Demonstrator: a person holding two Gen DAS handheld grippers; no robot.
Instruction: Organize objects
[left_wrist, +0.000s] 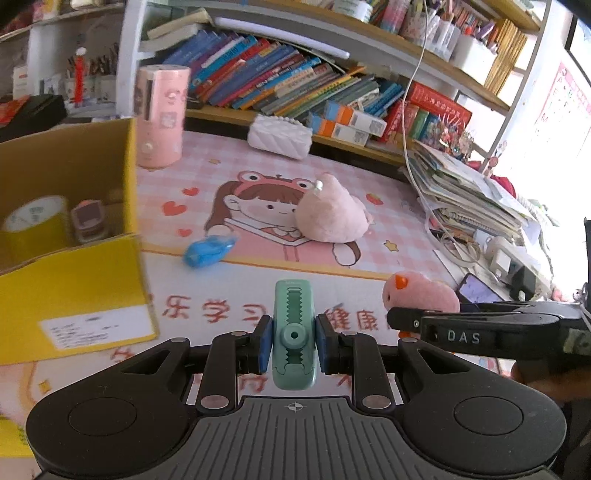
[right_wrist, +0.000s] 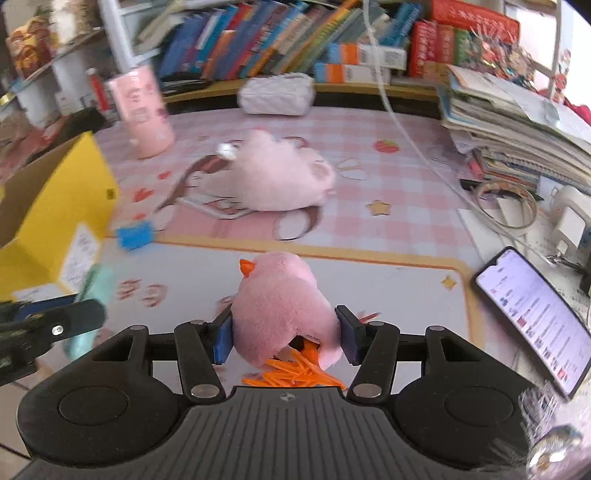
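Green correction tape (left_wrist: 293, 334) clamped upright in left hand-held gripper (left_wrist: 293, 341); pink chick plush (right_wrist: 284, 314) squeezed in right hand-held gripper (right_wrist: 284, 338); yellow box (left_wrist: 70, 236) ahead-left over table (left_wrist: 369, 258), nearer left hand; larger pink plush (left_wrist: 328, 214) beyond

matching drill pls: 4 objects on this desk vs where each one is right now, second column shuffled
1. green tape dispenser
2. small pink plush chick
3. blue item
4. yellow roll

A. inside the yellow box
B. clamped in the left gripper
C. lying loose on the pink mat
D. between the pads of the right gripper

Pairs: 1-B, 2-D, 3-C, 4-A
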